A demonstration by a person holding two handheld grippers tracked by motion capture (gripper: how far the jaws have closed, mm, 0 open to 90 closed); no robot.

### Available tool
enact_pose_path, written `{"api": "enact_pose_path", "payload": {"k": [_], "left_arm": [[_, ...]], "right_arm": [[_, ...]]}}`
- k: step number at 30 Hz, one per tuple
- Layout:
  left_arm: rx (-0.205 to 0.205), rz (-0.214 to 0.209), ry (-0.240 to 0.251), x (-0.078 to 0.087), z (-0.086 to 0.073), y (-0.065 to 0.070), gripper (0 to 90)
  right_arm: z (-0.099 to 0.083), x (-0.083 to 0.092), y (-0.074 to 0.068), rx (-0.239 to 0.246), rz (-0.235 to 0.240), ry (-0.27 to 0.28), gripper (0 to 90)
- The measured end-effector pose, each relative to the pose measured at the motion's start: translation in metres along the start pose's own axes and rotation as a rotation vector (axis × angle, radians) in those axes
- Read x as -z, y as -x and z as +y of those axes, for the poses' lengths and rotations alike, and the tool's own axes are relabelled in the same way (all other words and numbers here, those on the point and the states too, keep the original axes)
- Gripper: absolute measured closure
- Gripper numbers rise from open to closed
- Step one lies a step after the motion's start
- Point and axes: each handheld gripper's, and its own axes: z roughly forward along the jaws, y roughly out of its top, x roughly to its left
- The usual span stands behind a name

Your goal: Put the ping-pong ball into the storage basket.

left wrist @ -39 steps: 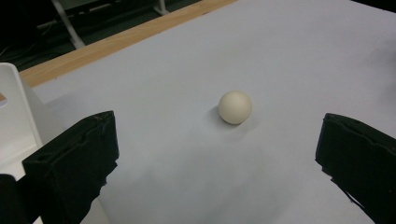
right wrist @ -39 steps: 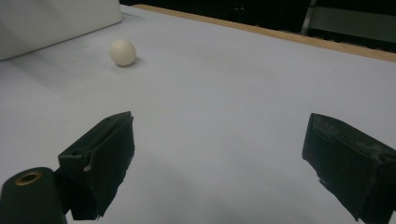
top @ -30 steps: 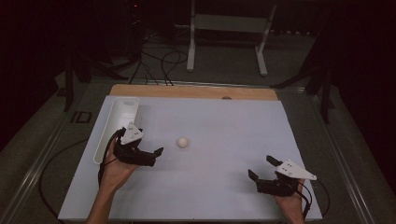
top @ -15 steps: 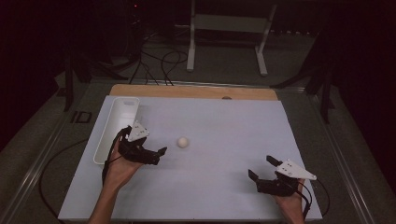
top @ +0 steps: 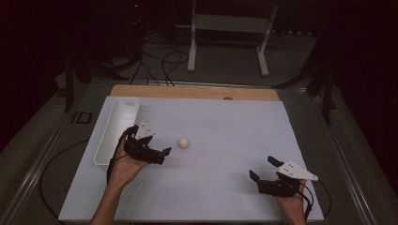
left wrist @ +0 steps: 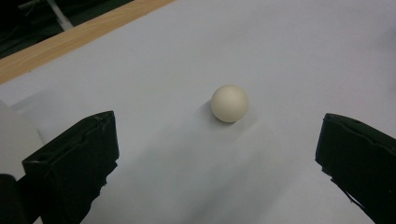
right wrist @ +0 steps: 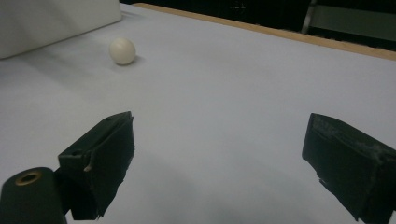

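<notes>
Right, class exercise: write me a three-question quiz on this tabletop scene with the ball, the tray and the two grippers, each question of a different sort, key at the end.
1. True or false: the left gripper is shut on the white ball.
2. Multiple choice: the white tray lies (A) along the table's left edge, (B) at its centre, (C) beside the right gripper.
3. Short answer: which gripper is nearer the ball?

Key
1. False: its jaws stand wide apart, and the ball rests on the white table cover ahead of them.
2. A.
3. The left gripper; the right gripper is open near the table's front right corner.
</notes>
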Motion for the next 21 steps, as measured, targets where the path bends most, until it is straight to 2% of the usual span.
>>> {"api": "enact_pose_path", "payload": {"k": [12, 21], "left_arm": [[-0.017, -0.011, -0.038, -0.007, 0.008, 0.002, 0.0], [-0.011, -0.019, -0.066, -0.011, 0.010, 0.001, 0.0]], "right_arm": [[0.000, 0.000, 0.001, 0.002, -0.001, 0.001, 8.8], [0.000, 0.000, 0.000, 0.004, 0.001, -0.001, 8.8]]}}
